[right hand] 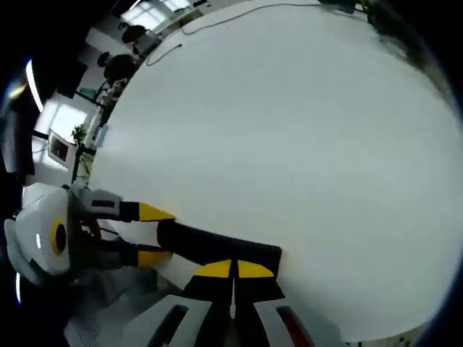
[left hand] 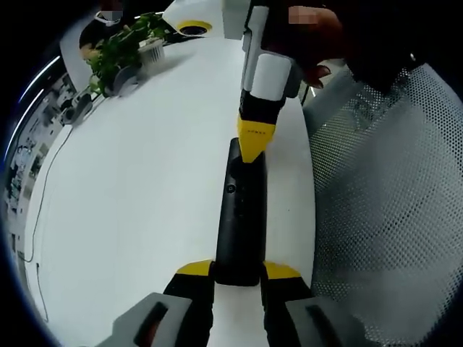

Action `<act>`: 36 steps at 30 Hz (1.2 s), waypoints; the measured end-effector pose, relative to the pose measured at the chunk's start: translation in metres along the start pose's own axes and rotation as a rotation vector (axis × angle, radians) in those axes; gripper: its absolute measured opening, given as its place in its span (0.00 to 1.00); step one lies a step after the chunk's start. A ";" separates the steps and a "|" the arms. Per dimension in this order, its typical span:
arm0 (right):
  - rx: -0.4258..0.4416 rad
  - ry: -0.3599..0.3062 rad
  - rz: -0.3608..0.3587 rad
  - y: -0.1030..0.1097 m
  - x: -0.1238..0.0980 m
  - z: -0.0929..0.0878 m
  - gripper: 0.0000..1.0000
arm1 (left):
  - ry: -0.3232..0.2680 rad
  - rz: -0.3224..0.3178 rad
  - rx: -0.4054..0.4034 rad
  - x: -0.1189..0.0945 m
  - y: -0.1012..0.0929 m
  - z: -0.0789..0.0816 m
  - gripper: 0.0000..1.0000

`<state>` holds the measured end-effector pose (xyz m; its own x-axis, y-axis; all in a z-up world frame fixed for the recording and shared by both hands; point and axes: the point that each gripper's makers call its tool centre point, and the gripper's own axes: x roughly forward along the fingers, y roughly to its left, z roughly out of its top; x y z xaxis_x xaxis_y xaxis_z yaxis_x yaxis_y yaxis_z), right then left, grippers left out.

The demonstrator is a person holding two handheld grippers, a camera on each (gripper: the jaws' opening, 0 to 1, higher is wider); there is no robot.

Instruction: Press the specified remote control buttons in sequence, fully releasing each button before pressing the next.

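The remote control [left hand: 239, 217] lay flat on the white table [left hand: 145, 195], near its edge. Left gripper [left hand: 239, 273] clamped the remote's near end betw. both yellow tips. Right gripper [right hand: 233, 270], tips pressed together w/ nothing held, bore down on the remote's top. Potted plant [left hand: 123, 50] stood well beyond the remote's far end.

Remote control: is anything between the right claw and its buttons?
Nothing visible. The right claw, tips together, already sits on the remote control, which the left claw grips at its near end on the white table.
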<state>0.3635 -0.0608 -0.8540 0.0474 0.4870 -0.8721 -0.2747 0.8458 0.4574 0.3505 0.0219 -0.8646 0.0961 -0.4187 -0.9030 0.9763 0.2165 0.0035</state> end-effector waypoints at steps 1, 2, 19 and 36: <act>-0.007 -0.016 -0.005 0.000 -0.001 0.003 0.00 | 0.001 0.000 0.000 0.000 0.000 0.000 0.25; -0.012 -0.022 -0.006 0.000 -0.001 0.004 0.00 | 0.002 0.000 0.000 0.000 0.000 0.000 0.25; -0.050 -0.064 -0.003 0.004 0.004 0.011 0.00 | 0.007 0.002 -0.012 0.000 0.000 0.000 0.25; -0.137 -0.060 -0.076 0.005 0.008 0.013 0.00 | 0.009 0.002 -0.020 0.000 0.000 0.000 0.25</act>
<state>0.3748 -0.0502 -0.8562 0.1292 0.4381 -0.8896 -0.3963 0.8452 0.3587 0.3507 0.0215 -0.8648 0.0966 -0.4106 -0.9067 0.9720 0.2351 -0.0029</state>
